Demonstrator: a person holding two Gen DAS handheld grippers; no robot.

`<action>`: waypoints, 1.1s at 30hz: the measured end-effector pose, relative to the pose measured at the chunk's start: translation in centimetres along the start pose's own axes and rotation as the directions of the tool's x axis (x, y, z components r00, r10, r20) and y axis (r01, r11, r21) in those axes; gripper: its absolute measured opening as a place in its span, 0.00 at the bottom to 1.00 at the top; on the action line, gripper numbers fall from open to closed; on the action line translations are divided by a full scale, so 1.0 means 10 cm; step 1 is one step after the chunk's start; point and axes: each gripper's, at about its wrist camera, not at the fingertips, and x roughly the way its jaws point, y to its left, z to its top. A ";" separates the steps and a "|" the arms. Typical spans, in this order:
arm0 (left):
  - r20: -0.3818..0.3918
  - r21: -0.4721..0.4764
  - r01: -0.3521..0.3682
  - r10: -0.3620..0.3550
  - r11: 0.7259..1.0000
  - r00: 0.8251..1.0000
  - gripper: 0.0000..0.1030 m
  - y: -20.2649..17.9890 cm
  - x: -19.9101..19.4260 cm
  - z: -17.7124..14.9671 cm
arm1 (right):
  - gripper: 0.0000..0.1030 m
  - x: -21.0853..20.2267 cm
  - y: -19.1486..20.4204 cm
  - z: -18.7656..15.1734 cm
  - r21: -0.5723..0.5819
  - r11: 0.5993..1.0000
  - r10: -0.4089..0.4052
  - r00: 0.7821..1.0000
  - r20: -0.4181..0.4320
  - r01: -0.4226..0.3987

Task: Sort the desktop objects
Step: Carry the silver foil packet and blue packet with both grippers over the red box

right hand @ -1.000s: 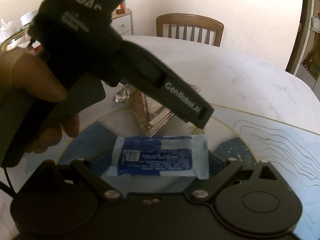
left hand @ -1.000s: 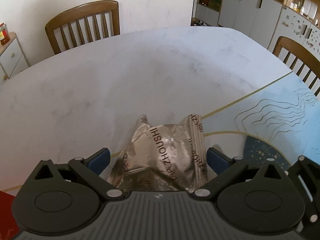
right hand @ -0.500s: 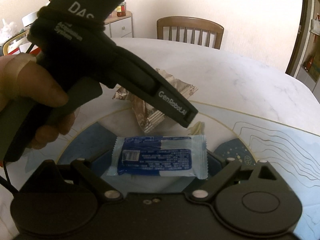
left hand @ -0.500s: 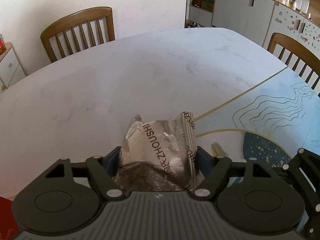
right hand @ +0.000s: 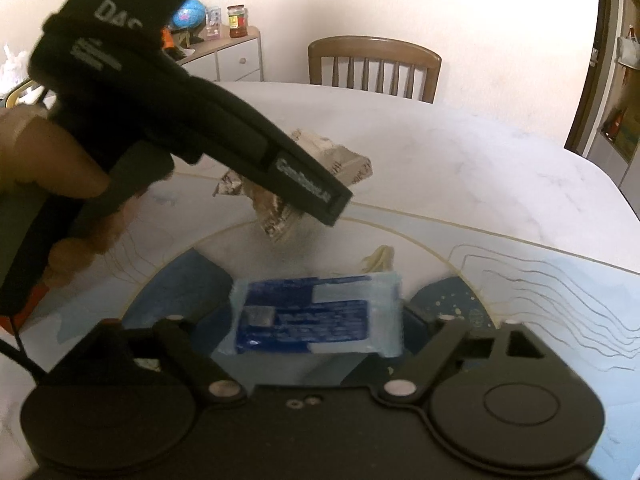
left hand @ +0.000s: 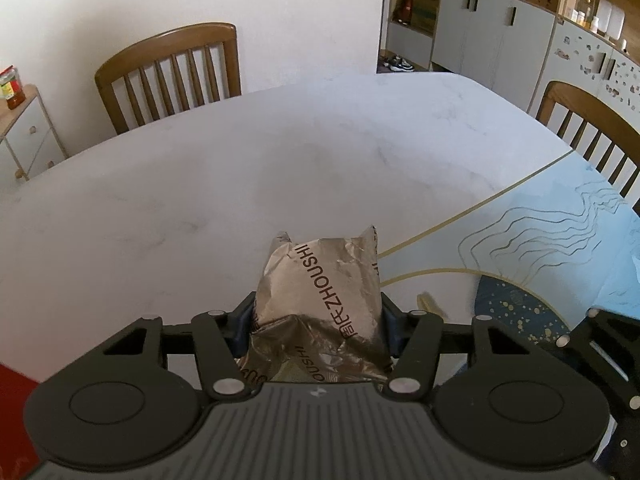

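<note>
Silver foil pkt [left hand: 320, 292]; blue-white sachet [right hand: 316, 316].

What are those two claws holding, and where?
The left gripper pinches the silver snack bag by its sides. The right gripper grips the blue packet by its ends.

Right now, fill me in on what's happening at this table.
A person is sorting snack packets with a handheld tool in each hand. The left tool has its fingers shut on a crinkled silver foil packet, which looks lifted clear of the marble table. The right tool has a blue packet between its fingers, pressed at both ends. A small pale scrap lies on the patterned mat just beyond it.
</note>
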 end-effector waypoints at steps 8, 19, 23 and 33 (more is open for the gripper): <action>0.007 -0.034 -0.014 0.014 0.999 1.000 0.57 0.10 -0.28 -0.04 | 0.65 -0.06 -0.02 0.05 0.023 1.000 -0.004 1.000 -0.013 0.004; 0.047 -0.037 0.019 -0.017 0.999 0.999 0.57 0.11 -0.81 -0.15 | 0.27 -0.36 -0.03 0.04 0.059 0.998 0.003 1.000 0.026 -0.004; 0.064 -0.044 0.032 -0.029 0.999 0.998 0.57 0.14 -1.02 -0.19 | 0.19 -0.48 0.00 0.06 0.063 0.998 0.009 0.999 0.040 -0.012; 0.087 -0.056 0.024 -0.019 0.998 0.996 0.57 0.35 -1.50 -0.38 | 0.13 -0.80 0.20 0.12 0.073 0.996 0.046 0.996 0.075 -0.051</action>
